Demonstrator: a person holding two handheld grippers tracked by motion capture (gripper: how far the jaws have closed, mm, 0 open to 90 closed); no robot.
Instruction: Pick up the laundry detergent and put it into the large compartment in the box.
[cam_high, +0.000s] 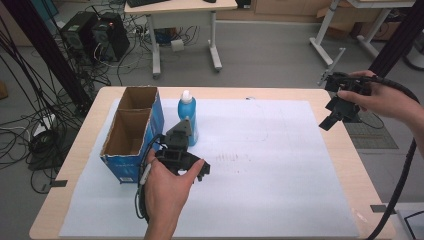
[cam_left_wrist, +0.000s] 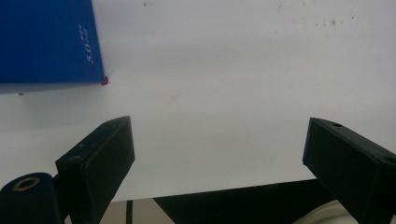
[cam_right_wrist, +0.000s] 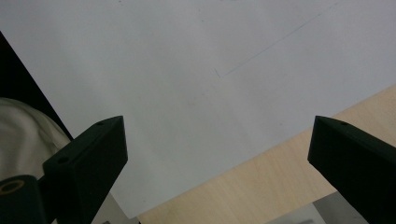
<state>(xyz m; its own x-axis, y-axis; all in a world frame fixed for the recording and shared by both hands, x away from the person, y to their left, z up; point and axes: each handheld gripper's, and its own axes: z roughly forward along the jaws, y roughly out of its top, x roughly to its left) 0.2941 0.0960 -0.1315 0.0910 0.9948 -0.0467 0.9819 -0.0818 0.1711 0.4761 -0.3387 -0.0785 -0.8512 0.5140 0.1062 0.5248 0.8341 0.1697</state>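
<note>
A blue cardboard box (cam_high: 127, 168) with two open, empty-looking compartments stands at the table's left. Beside it, on its right, a blue bottle (cam_high: 188, 120) with a white cap stands upright. A hand holds my left gripper (cam_high: 178, 163) just in front of the bottle and right of the box. In the left gripper view that gripper (cam_left_wrist: 219, 154) is open over white paper, with a corner of the box (cam_left_wrist: 46, 42) at upper left. A hand holds my right gripper (cam_high: 336, 114) above the table's right edge. It is open (cam_right_wrist: 219, 158), with nothing between the jaws.
A large white paper sheet (cam_high: 270, 165) covers most of the wooden table (cam_high: 356, 170). The right gripper view shows the paper's edge and bare wood (cam_right_wrist: 261, 186). Behind the table are a desk (cam_high: 182, 30), computer towers (cam_high: 95, 35) and loose cables on the floor.
</note>
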